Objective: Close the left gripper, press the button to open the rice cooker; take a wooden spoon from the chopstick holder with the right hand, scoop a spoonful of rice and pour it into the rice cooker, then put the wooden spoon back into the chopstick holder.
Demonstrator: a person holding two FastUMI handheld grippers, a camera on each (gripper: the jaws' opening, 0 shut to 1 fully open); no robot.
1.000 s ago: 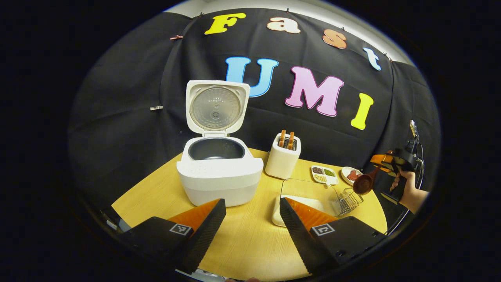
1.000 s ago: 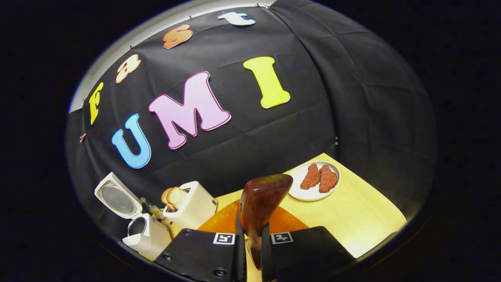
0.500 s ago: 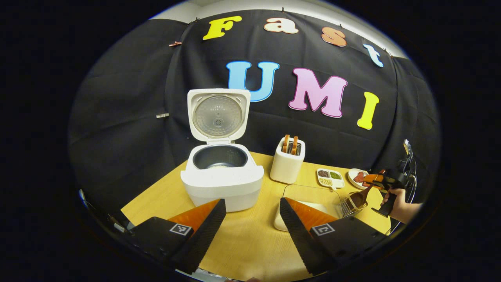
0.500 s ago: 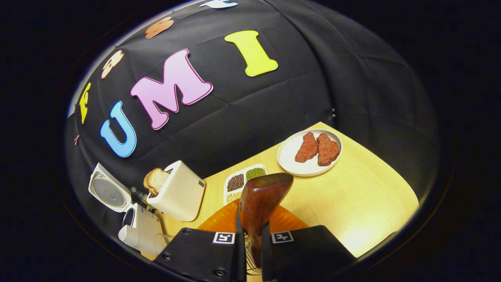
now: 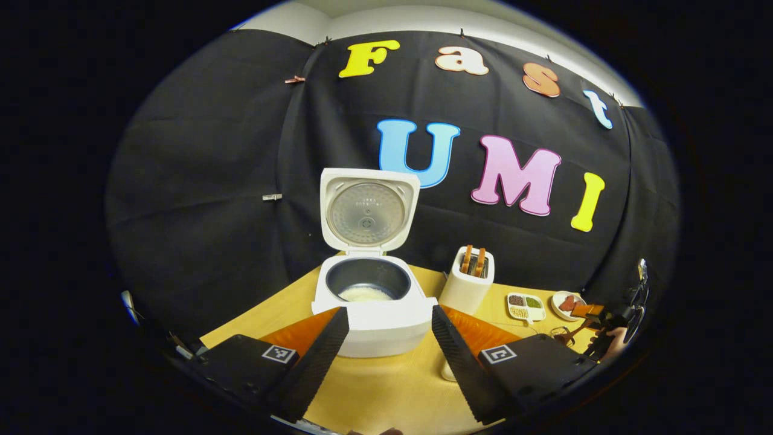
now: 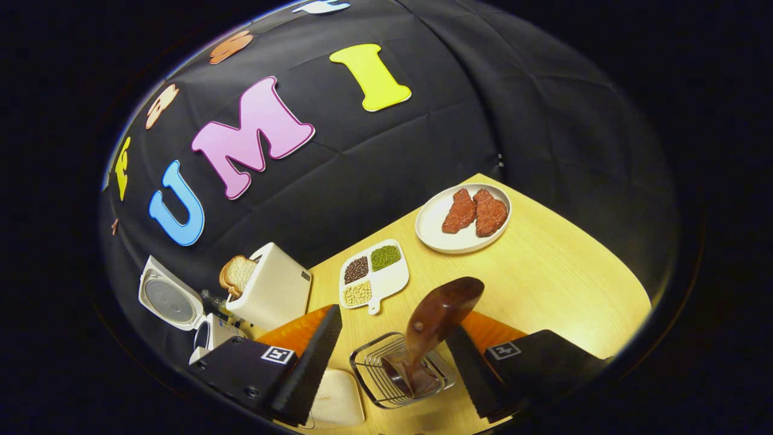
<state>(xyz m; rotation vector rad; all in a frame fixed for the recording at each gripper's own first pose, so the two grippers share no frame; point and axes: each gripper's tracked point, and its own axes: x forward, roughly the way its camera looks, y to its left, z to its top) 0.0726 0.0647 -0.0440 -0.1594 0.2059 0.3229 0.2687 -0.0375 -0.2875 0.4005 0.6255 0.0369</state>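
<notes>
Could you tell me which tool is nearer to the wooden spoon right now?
Right. The right tool is open with its fingers either side of the wooden spoon, which stands in the wire chopstick holder. The left tool hangs open before the rice cooker, well away.

Each gripper carries two wedge-shaped fingers with finely ribbed inner faces. The left gripper [image 5: 386, 356] and right gripper [image 6: 392, 368] have matte black finger mounts, each bearing a small square black-and-white marker and round screw heads near the edges.

White rice cooker [image 5: 374, 314], brown wooden spoon [image 6: 438, 317]
</notes>
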